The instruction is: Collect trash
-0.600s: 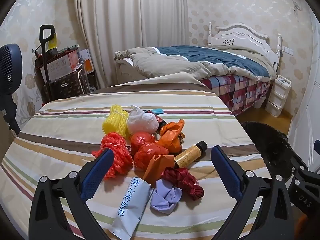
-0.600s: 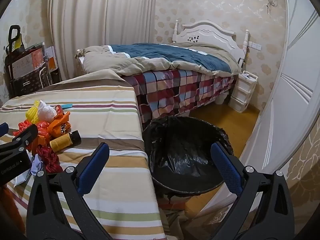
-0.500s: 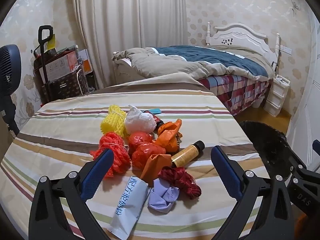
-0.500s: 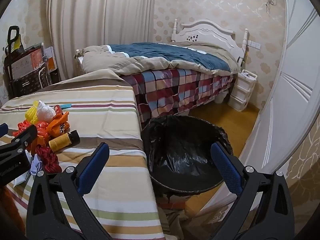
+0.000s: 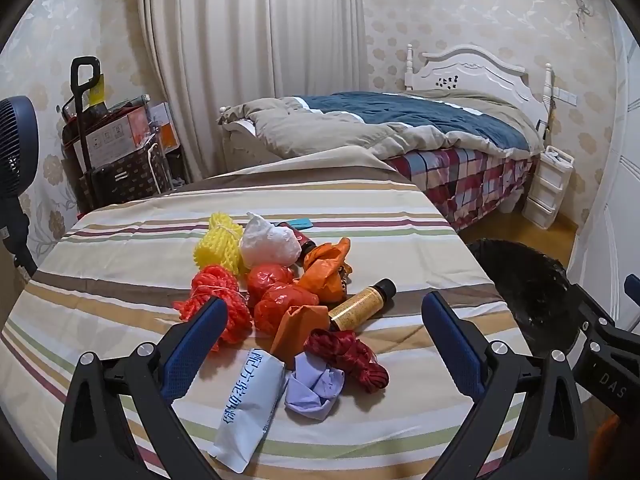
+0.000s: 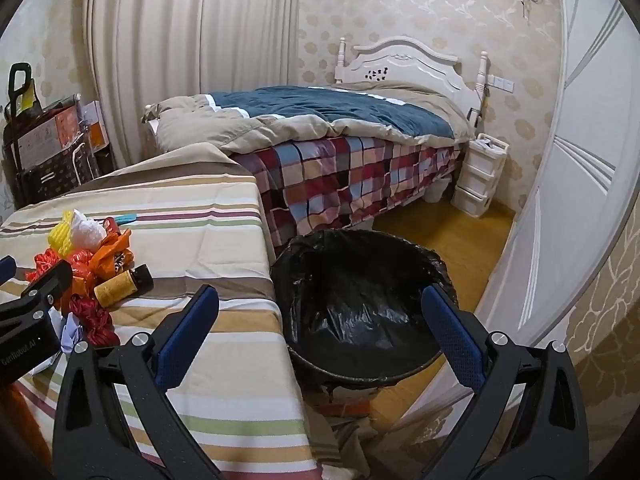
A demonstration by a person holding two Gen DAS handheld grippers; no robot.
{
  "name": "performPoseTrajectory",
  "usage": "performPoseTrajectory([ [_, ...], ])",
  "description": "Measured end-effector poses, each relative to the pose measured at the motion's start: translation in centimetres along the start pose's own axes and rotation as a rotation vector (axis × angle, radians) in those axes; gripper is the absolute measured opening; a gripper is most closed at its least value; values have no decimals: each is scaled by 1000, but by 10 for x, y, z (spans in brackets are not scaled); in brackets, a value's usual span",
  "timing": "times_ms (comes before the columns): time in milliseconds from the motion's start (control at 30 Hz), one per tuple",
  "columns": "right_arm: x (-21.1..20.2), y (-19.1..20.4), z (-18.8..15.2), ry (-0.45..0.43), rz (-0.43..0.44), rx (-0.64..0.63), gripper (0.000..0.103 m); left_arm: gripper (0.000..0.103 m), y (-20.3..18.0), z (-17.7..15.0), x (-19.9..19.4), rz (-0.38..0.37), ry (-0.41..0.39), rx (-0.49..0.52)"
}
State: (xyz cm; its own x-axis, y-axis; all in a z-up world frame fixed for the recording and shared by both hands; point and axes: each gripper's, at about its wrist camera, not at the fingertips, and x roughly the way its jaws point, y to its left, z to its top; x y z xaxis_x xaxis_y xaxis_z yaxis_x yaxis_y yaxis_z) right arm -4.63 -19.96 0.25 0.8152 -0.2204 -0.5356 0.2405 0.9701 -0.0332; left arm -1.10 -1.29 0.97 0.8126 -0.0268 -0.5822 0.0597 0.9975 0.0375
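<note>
"DAS" on right gripper [image 5: 610, 376]

Tablecloth [image 5: 120, 256] is cream with tan, green and maroon stripes. Trash is loud: yellow net [image 5: 218, 246], white bag [image 5: 270, 240], red net [image 5: 214, 300], orange bag [image 5: 326, 266], lilac wad [image 5: 314, 386]. Bin liner [image 6: 360, 300] is black, bedsheet [image 6: 340, 176] plaid.

Left gripper [image 5: 324, 336]: jaws spread wide, nothing between blue pads, tilted downward, hovering, no contact. Right gripper [image 6: 320, 330]: jaws spread wide, nothing held, tilted downward, hovering. Grippers side by side, close; each one's black body visible at edge of other's view. No hands visible.
</note>
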Motion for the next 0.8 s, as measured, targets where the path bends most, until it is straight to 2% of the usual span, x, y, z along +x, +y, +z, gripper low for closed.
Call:
performPoseTrajectory([
  [800,0,-8,1,11,1,16,99,97,-5,-2,2,-3,3,7],
])
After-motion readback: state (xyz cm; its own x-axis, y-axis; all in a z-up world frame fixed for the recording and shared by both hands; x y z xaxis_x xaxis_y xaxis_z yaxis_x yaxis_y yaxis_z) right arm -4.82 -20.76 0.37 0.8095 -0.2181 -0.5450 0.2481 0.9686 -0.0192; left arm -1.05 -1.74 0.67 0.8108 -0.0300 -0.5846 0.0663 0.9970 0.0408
